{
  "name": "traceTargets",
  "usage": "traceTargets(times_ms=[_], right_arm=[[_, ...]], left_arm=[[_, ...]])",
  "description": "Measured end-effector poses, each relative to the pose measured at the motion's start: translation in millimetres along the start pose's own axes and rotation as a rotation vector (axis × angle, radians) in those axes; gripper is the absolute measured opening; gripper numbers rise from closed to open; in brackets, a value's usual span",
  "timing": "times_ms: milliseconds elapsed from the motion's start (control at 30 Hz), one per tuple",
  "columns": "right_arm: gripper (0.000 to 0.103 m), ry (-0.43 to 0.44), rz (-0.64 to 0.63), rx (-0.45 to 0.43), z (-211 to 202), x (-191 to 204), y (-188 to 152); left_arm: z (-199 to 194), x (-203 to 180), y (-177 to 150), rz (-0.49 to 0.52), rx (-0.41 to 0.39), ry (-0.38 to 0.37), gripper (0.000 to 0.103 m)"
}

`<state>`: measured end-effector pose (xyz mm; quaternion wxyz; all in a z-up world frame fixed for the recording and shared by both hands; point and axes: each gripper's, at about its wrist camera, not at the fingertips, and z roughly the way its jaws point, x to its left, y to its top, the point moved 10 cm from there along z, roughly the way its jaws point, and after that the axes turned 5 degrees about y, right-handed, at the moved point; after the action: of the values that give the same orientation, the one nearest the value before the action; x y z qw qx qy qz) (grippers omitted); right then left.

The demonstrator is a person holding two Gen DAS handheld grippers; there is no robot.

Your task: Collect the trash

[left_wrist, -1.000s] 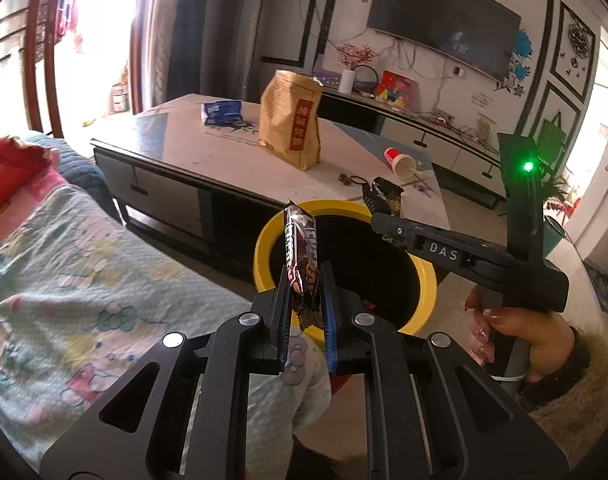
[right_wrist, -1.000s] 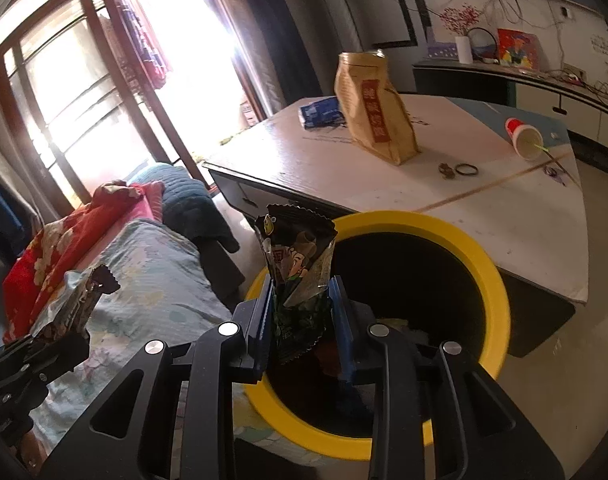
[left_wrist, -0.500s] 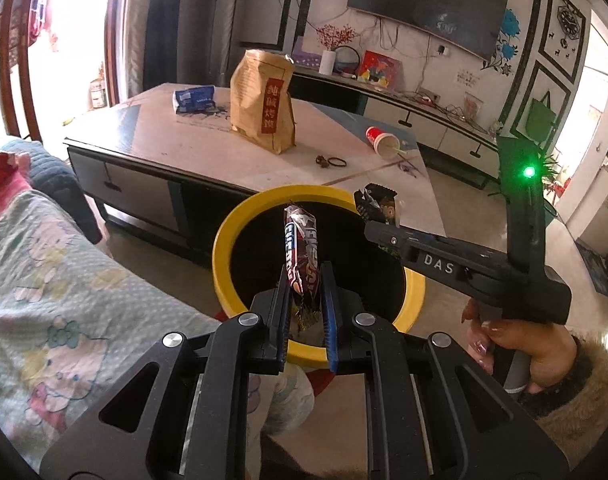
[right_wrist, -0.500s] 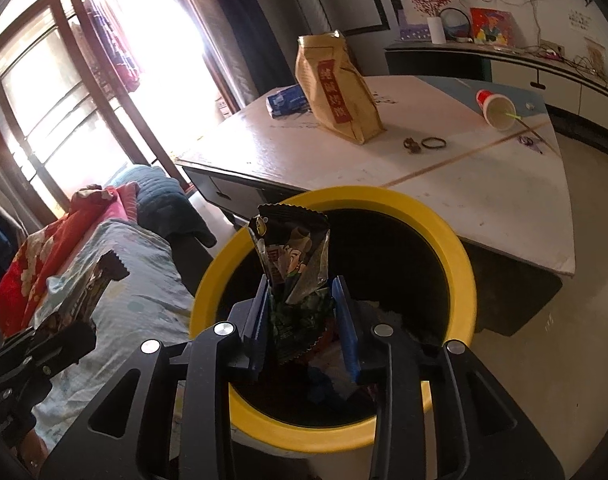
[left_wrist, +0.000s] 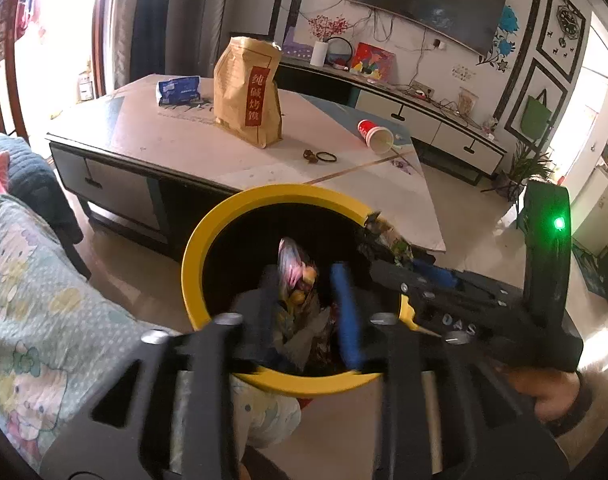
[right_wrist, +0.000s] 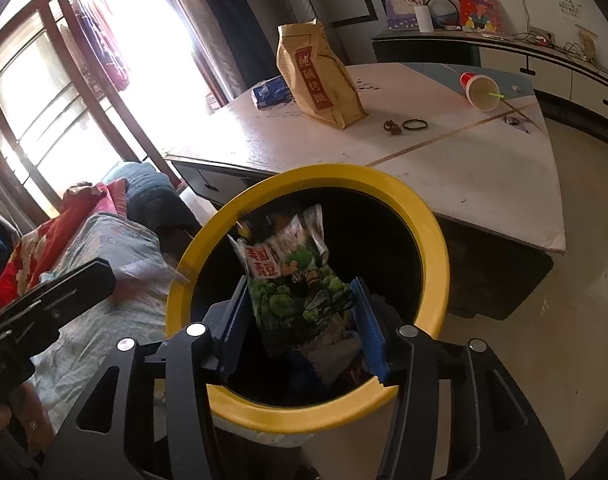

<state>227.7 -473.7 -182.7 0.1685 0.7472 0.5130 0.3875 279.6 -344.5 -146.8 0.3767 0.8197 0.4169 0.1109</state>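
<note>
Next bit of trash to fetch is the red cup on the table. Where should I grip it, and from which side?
The cup lies on its side on the table, open mouth toward the bin, a straw sticking out. Grip across the middle of its wall, coming down from above, fingers either side of the round body. Judging by its pose, that avoids the straw and stops it rolling.

tall brown paper bag (left_wrist: 248, 96): red label, vertical "纯碱炒馍" | green-and-white snack wrapper (right_wrist: 296, 280): "美国青豆" | black gripper body (left_wrist: 464, 320): white "DAS", blurred | blue packet (left_wrist: 179, 89): print unreadable
</note>
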Motion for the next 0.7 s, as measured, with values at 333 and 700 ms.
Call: traceTargets(times_ms=[333,700], right_arm=[[0.070,-0.027,-0.039,-0.040,-25.9,14.3,-11.7],[0.090,-0.047,-0.159,-0.215,-72.0,61.7,-15.6]], left_arm=[[-29.8,17.7,-6.3,-0.057,-0.052,0.036,0.082],[-103.1,50.7,-33.5,-0.096,-0.194,0.146,0.092]])
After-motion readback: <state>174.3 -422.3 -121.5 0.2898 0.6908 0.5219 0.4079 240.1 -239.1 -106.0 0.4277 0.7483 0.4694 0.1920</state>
